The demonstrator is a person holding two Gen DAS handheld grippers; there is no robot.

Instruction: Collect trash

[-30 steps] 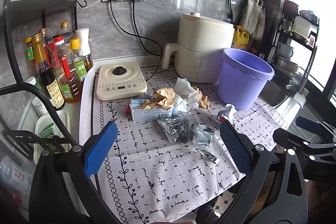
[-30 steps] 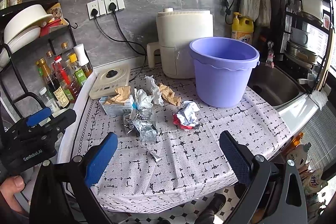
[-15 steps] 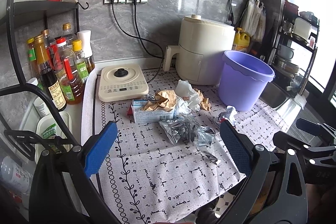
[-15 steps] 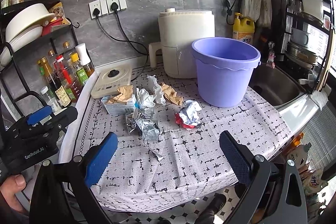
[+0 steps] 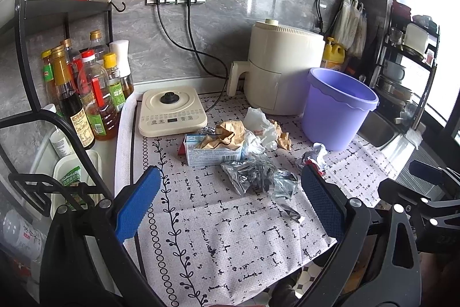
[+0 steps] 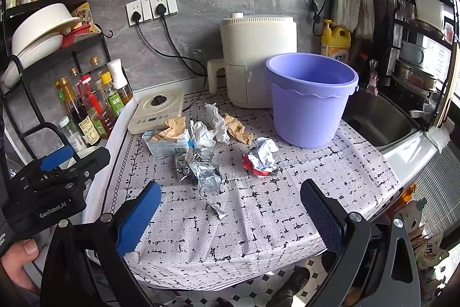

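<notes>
While both grippers hovered over the cloth-covered surface (image 6: pixel 258 220):
Left gripper (image 5: pixel 230 206): fingers wide, holding nothing.
Right gripper (image 6: pixel 230 216): fingers wide, holding nothing.
Trash: crumpled silver foil wrapper (image 6: pixel 201 169) at 12 o'clock; red-and-white paper wad (image 6: pixel 261 157) at 1 o'clock.
Round lilac plastic bucket (image 6: pixel 310 102): 1 o'clock, behind the wad.

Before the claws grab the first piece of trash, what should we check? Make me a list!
1. Left claw open and holding nothing: ok.
2. Right claw open and holding nothing: ok.
3. Purple bucket upright, mouth open: ok.
4. Bucket has room inside: cannot tell, its bottom is hidden.
5. Trash within view on the cloth: silver wrapper, red and white wad, box with brown paper: ok.
6. Induction cooker and air fryer stand apart from the wrapper: ok.
</notes>
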